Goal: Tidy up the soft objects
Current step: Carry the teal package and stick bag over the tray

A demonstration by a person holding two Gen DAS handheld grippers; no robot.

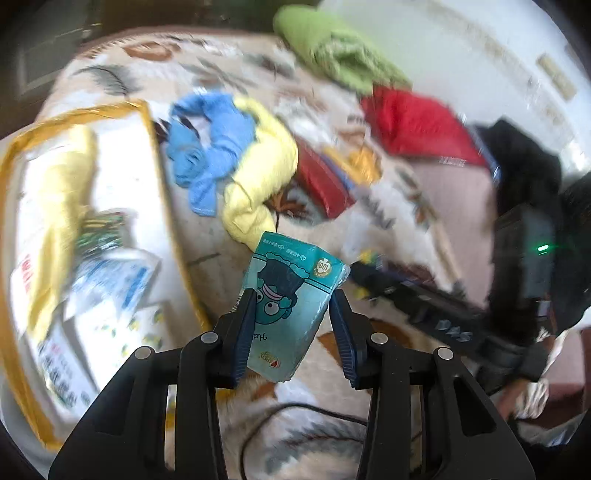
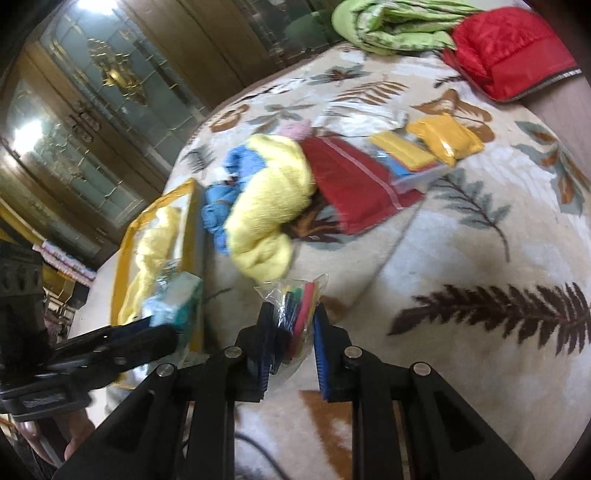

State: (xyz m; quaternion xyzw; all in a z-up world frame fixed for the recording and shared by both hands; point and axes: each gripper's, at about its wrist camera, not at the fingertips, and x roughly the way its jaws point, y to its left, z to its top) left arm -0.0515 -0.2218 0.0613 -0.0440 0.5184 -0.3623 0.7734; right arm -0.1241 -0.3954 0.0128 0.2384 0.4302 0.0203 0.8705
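My left gripper [image 1: 291, 302] is shut on a teal tissue pack [image 1: 291, 295] with a cartoon face, held above the leaf-patterned blanket [image 1: 373, 229]; in the right wrist view it [image 2: 177, 299] hangs over the yellow-trimmed clear storage bag [image 2: 192, 229]. My right gripper [image 2: 291, 314] is shut on a clear plastic packet of coloured strips [image 2: 301, 310]. A yellow cloth [image 1: 262, 166] and a blue cloth [image 1: 210, 147] lie bunched beside the storage bag [image 1: 147, 122], which holds a yellow cloth and several packs.
A dark red folded cloth [image 2: 354, 181], yellow packets [image 2: 443, 140], a red quilted bag [image 2: 506, 48] and a green blanket [image 2: 391, 26] lie farther back on the bed. Glass-fronted wooden cabinets [image 2: 92, 92] stand at the left. A black cable [image 1: 280, 413] runs under the left gripper.
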